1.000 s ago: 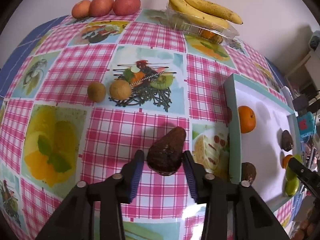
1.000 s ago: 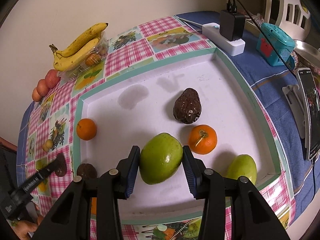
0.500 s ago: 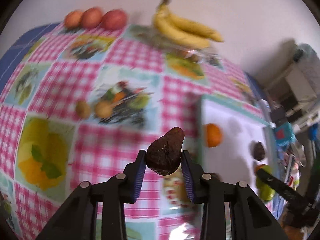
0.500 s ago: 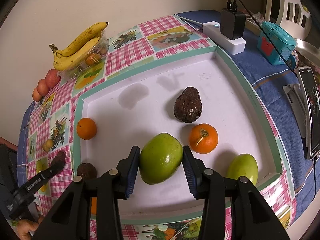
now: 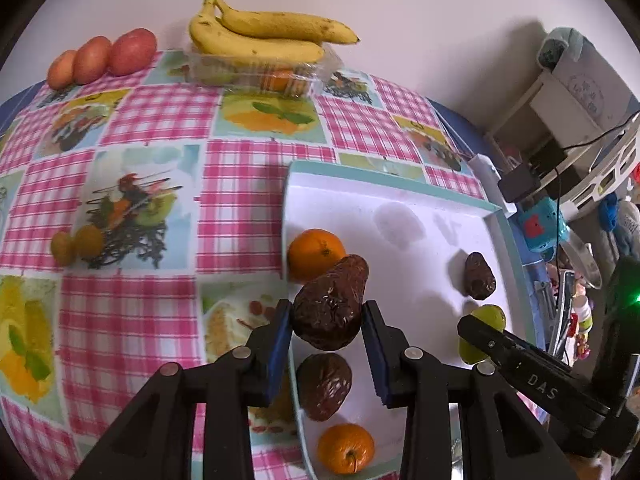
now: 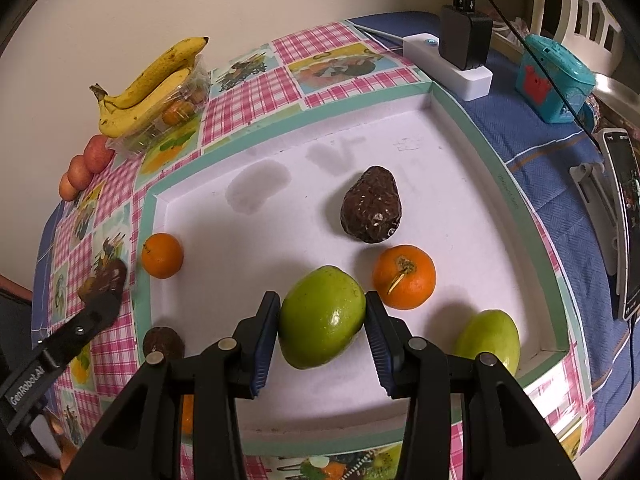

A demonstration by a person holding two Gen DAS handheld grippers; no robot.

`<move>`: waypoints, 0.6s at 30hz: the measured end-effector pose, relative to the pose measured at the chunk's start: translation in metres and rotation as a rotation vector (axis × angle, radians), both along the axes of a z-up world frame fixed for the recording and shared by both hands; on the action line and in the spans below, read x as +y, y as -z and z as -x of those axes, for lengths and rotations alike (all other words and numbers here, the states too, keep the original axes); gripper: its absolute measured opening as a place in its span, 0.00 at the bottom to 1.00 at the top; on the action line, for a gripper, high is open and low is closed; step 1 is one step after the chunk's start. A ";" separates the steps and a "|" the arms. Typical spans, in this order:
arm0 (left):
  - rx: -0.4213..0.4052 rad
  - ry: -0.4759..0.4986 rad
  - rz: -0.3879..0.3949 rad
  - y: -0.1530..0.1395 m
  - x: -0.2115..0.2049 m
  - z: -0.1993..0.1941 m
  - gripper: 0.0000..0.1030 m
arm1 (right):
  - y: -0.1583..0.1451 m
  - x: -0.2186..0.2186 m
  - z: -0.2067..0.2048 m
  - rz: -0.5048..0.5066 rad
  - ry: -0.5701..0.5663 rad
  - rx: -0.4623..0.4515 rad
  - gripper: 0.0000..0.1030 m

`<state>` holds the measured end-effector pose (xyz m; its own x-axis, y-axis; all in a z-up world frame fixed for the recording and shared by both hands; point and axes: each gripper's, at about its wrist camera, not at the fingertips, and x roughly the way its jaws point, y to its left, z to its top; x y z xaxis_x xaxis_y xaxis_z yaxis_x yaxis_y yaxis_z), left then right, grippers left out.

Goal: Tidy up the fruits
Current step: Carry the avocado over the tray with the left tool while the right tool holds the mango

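Left claw (image 5: 326, 330) clamps dark wrinkled avocado (image 5: 330, 306), held above left rim of white tray (image 5: 400, 188). Second dark avocado (image 5: 324, 386) lies in tray directly below; orange (image 5: 316, 254) just beyond. Right claw (image 6: 322, 336) grips green fruit (image 6: 322, 316) over tray floor, beside stemmed orange (image 6: 404, 276). Another green fruit (image 6: 488, 340) sits near tray corner. Bananas (image 5: 264, 38) on plastic box at far edge of bench (image 5: 248, 200).

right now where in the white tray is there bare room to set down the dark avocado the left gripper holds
Bare: the tray's far half, between the orange by its left wall and the lying avocado. Crowded: the near half, around the right gripper's green fruit.
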<state>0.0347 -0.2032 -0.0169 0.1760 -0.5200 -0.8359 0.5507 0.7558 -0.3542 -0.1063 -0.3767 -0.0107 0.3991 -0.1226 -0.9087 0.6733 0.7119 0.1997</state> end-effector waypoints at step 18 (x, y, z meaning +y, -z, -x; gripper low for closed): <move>0.025 0.034 -0.033 0.014 -0.013 0.003 0.38 | 0.013 -0.005 -0.012 -0.002 -0.018 0.036 0.43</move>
<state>0.0313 -0.2159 -0.0313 0.1374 -0.4969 -0.8569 0.5671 0.7487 -0.3433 -0.0944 -0.3816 -0.0238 0.3684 -0.1136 -0.9227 0.6671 0.7235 0.1773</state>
